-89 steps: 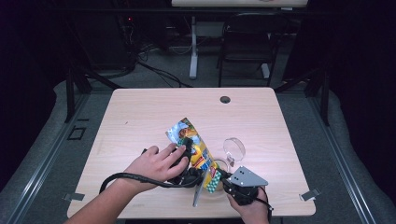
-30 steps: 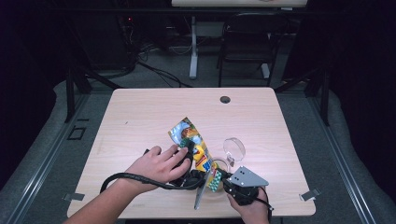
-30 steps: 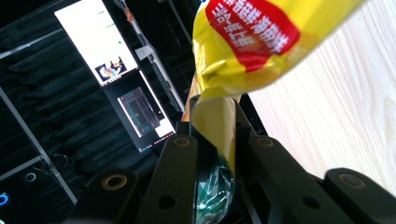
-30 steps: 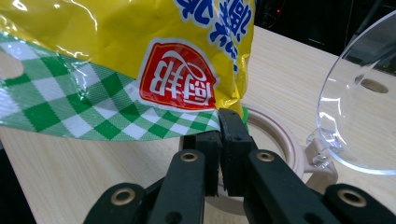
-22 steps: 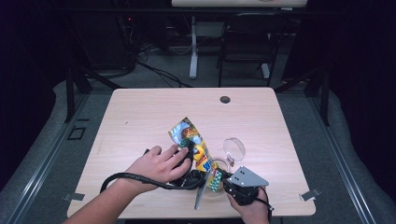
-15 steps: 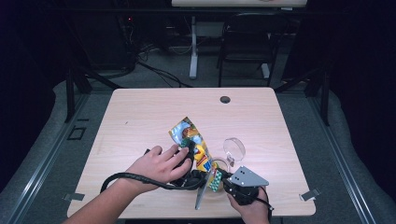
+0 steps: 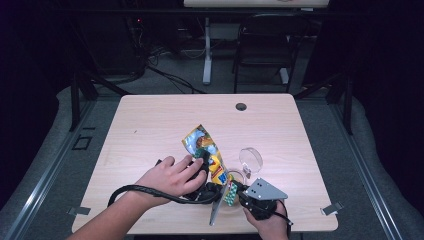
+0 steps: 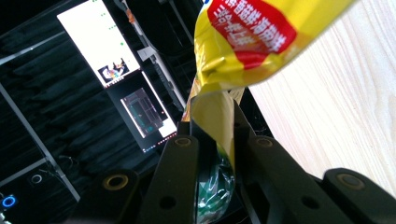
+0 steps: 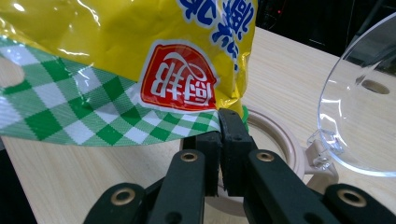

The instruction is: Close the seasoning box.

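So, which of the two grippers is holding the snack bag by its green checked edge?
The right gripper: its jaws pinch the green checked edge of the snack bag. The left gripper clamps a plain yellow part instead.

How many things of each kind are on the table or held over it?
Snack bag: 1
Round container with a clear flip lid: 1
Grippers, left gripper and right gripper: 2
Total: 4
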Tool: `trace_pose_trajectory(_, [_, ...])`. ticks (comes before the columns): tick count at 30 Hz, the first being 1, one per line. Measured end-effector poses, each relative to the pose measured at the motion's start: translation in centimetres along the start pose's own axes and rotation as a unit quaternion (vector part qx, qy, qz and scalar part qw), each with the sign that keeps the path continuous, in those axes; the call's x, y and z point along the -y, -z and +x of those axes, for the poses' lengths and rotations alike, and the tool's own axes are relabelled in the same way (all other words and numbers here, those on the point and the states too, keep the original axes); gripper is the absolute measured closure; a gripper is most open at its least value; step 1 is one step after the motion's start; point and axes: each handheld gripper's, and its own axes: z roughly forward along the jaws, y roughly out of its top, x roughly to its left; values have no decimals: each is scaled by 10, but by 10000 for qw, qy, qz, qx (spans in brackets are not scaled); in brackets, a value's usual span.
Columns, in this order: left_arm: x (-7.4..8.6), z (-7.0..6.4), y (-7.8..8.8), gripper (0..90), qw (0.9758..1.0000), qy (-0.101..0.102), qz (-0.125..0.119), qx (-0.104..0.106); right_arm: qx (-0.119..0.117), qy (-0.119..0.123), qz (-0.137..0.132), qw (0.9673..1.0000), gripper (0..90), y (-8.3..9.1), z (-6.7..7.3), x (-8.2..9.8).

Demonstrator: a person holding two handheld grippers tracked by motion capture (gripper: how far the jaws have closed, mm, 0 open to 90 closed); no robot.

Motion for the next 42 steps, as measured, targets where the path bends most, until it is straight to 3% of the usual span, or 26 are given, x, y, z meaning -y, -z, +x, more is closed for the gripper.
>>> trace_pose_trajectory(3, [-1, 1, 0, 868, 10000, -22, 13, -6, -11, 0, 13, 10000, 878, 0, 0, 0])
trace_pose_trajectory(4, [-1, 1, 0, 869, 9999, 0, 29, 102, -16, -5, 8, 10000, 878, 0, 0, 0])
trace_pose_trajectory(6, [-1, 2, 1, 870, 10000, 36, -23, -2, -33, -40, -10, 10000, 877, 1, 0, 0])
trace_pose_trajectory(12, [-1, 2, 0, 871, 9999, 76, -26, 88, -37, -47, -13, 10000, 877, 1, -1, 0])
trace_pose_trajectory(19, [-1, 4, 0, 873, 10000, 46, -70, -8, -59, -55, -9, 10000, 878, 1, 0, 0])
trace_pose_trajectory(42, [-2, 5, 0, 875, 10000, 58, -73, 4, -81, -54, 1, 10000, 878, 1, 0, 0])
